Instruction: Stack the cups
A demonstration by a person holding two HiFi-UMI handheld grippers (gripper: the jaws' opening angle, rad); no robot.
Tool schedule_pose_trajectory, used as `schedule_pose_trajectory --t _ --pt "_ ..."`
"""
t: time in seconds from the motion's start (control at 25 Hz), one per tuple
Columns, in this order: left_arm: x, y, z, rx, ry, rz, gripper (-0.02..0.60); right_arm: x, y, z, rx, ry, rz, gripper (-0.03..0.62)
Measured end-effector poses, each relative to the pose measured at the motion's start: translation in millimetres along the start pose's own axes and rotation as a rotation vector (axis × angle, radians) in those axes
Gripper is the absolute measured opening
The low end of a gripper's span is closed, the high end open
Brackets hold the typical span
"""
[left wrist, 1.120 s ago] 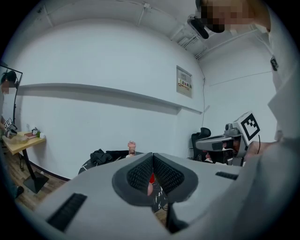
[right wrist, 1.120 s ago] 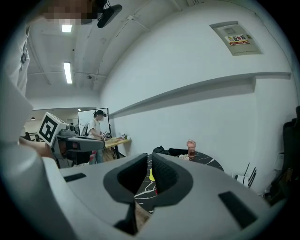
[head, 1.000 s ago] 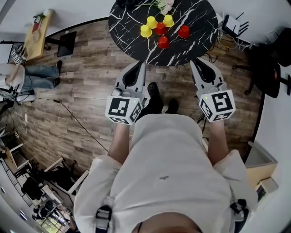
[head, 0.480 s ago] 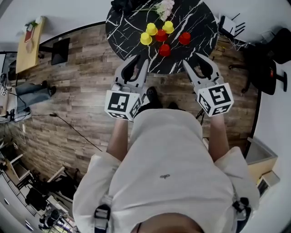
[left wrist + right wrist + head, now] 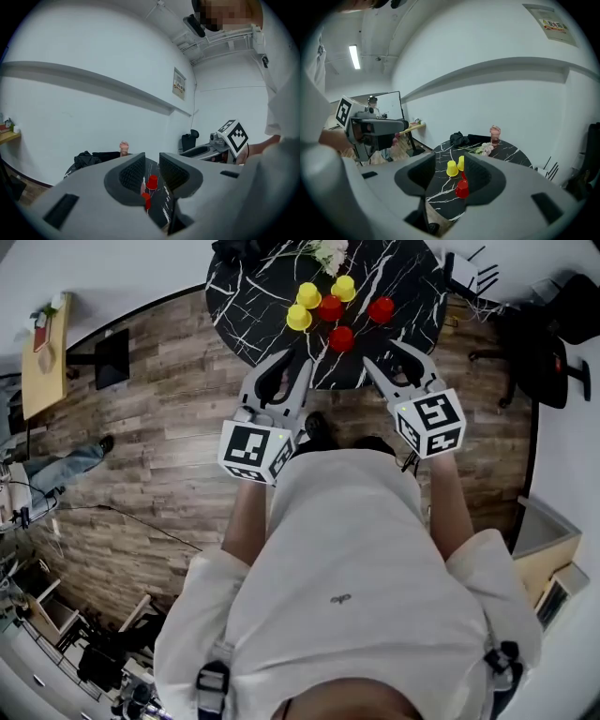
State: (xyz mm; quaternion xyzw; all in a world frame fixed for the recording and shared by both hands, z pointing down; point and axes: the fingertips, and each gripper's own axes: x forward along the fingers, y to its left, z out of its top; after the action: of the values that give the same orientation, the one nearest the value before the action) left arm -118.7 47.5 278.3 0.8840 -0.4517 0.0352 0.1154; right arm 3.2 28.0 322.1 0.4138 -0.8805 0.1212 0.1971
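On table point(image 5: 234, 306) middle: cups point(image 5: 330, 307) clustered, rim open.

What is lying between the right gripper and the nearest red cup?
Only bare black tabletop, as the right gripper view shows. The right gripper, its jaws opening with nothing between them, is apart from that red cup.

Table point(image 5: 246, 322) glossy blk marble-look; cups point(image 5: 330, 307) smooth plastic; floor point(image 5: 169, 404) matt wood.

Wood-plank floor point(image 5: 169, 427), plain white walls point(image 5: 70, 117), round black marbled counter point(image 5: 244, 296), wooden desk point(image 5: 42, 367), black chair point(image 5: 553, 343), ceiling strip light point(image 5: 354, 56) lit.
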Motion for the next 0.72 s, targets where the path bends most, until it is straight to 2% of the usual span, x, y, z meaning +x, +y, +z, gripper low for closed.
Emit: schedule_pose_trajectory --t 0.44,0.72 --pt "7 14 -33 -0.044 0.070 -0.040 0.092 45 6 -45 -0.010 0.119 -0.027 0.213" --pt "15 15 -46 -0.058 0.109 -0.020 0.091 74 -9 -74 -0.054 0.185 -0.032 0.230"
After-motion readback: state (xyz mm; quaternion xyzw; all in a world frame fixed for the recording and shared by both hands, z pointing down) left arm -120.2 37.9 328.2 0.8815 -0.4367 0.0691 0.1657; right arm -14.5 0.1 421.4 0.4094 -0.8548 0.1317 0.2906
